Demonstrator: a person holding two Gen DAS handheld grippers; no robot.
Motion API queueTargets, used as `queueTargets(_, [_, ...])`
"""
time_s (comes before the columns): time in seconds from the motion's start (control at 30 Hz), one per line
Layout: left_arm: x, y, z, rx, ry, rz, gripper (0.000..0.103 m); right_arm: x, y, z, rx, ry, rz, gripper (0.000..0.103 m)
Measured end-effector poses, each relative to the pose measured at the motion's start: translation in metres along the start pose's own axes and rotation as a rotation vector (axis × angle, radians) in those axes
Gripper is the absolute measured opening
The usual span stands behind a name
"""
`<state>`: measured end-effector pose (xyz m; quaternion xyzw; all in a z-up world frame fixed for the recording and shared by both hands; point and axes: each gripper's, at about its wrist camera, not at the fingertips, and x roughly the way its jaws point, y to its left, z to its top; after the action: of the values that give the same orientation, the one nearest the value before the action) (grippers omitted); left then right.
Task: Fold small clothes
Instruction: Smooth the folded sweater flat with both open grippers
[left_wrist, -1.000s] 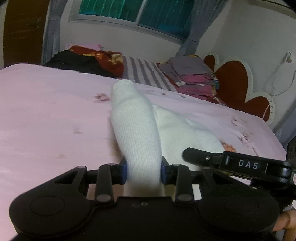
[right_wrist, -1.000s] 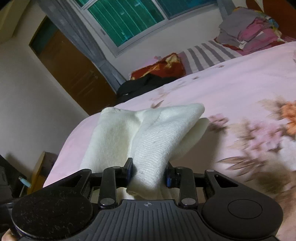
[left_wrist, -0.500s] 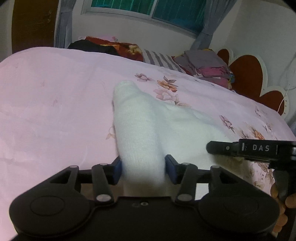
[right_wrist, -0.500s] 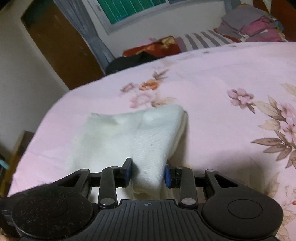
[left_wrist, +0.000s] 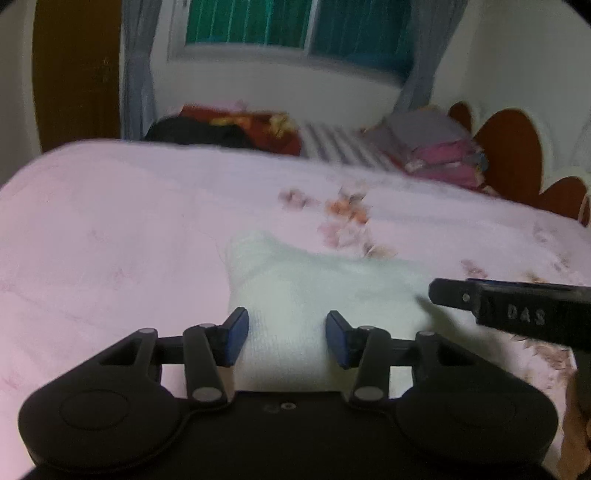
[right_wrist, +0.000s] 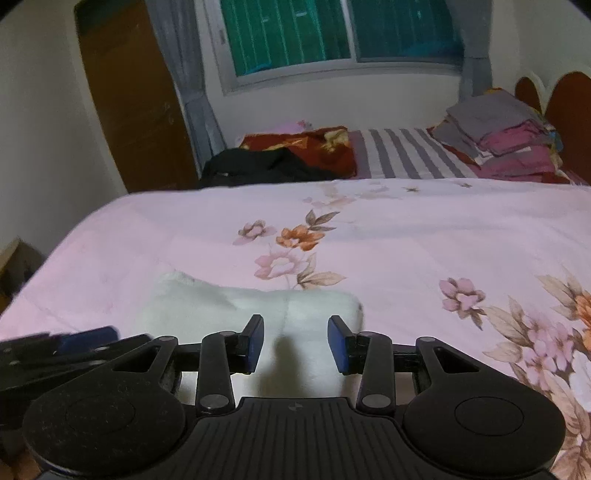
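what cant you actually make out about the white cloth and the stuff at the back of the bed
- White cloth: its near edge is hidden behind the left gripper body in the left wrist view, and behind the right gripper body in the right wrist view.
- What garment it is: folded, not identifiable.
- Clothes pile by the headboard: separate pieces too small to tell.
- Left wrist view: motion blur smears the bedspread print.
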<state>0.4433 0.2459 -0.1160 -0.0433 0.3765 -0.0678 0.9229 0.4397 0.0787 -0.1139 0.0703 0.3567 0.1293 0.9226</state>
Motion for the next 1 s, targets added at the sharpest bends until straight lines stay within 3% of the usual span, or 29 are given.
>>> queueTargets(0.17, [0.011, 0.005, -0.006, -0.021, 0.015, 0.002, 0.049, 0.034, -0.002, -0.015, -0.049, 0.078, -0.086, 0.039])
queueTargets(0.33, [-0.005, 0.010, -0.007, -0.044, 0.012, -0.011, 0.046, 0.039, -0.013, -0.021, -0.002, 0.080, -0.106, 0.039])
queueTargets(0.57, [-0.047, 0.009, -0.040, 0.041, 0.002, -0.049, 0.046, -0.029, -0.010, -0.033, 0.001, 0.017, -0.036, 0.039])
queueTargets(0.83, [-0.065, 0.001, -0.090, 0.086, 0.084, -0.078, 0.046, -0.072, -0.013, -0.086, 0.032, 0.095, -0.020, 0.039])
queueTargets(1.0, [-0.067, -0.001, -0.092, 0.067, 0.102, -0.066, 0.055, -0.077, -0.008, -0.128, -0.056, 0.144, -0.125, 0.039])
